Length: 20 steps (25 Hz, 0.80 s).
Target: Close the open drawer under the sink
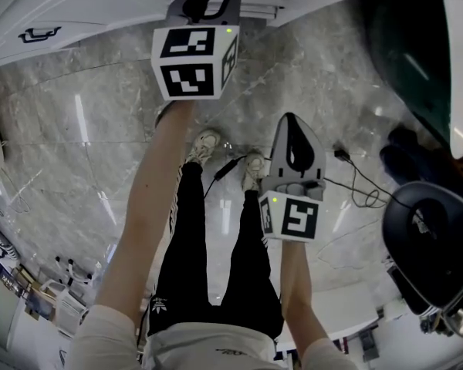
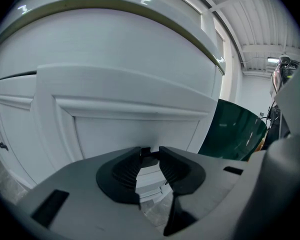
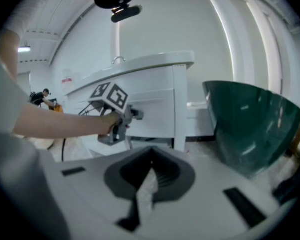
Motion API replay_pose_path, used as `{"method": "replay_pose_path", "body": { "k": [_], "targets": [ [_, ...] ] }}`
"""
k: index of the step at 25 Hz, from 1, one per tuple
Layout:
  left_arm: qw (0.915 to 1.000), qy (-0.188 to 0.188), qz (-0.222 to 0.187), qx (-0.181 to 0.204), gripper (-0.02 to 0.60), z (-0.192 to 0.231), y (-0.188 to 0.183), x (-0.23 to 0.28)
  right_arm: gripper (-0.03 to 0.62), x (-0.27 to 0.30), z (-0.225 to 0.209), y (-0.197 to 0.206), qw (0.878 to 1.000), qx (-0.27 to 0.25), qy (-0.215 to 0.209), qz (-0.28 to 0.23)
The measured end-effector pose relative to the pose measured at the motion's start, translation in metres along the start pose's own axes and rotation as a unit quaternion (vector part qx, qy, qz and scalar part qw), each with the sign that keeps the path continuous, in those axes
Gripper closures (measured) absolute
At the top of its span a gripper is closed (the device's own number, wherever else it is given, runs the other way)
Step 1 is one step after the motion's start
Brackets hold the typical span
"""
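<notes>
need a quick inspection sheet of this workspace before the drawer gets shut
surface: glossy grey marble floor
job's things: white drawer front stands out from the cabinet, not yet shut
clutter: nothing seen
grippers: left gripper jaws apart, nothing between, tips at the drawer front; right gripper jaws together, empty, held back
cables: black cable loose on the floor near the right gripper
surroundings: dark green object beside the cabinet; black chair; tap above
</notes>
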<state>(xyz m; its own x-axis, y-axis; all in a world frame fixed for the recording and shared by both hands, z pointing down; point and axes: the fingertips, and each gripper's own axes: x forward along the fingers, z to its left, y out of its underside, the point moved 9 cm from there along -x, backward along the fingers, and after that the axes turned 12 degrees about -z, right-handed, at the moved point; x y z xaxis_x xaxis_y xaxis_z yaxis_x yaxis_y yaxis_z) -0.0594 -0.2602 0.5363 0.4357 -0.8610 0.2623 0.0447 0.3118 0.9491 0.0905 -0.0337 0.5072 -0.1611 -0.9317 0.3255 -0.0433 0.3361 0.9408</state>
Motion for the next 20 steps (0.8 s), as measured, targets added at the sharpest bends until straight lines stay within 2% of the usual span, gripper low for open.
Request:
{"method": "replay_pose_path", "body": {
  "k": [4,9,17,20],
  "targets": [
    [1.0000,0.000,0.001,0.002,0.448,0.004,-0.001,0.006,0.565,0.001,0.000,0.001,1.000,-0.003,0.003,-0.001],
    [1.0000,-0.003,0.002,0.007,0.448,0.003,-0.002,0.007,0.565,0.000,0.005,-0.003,0.998,-0.066,-0.015,-0.005],
    [1.0000,-0.003,-0.003,-0.001,0.446,0.003,-0.001,0.006,0.565,-0.004,0.006,-0.003,0.998,-0.065,-0.011,-0.005],
    [0.9999,-0.004,0.007,0.015,0.445,0.002,-0.001,0.007,0.565,-0.007,0.011,-0.001,0.998,-0.068,-0.017,-0.005]
  ]
}}
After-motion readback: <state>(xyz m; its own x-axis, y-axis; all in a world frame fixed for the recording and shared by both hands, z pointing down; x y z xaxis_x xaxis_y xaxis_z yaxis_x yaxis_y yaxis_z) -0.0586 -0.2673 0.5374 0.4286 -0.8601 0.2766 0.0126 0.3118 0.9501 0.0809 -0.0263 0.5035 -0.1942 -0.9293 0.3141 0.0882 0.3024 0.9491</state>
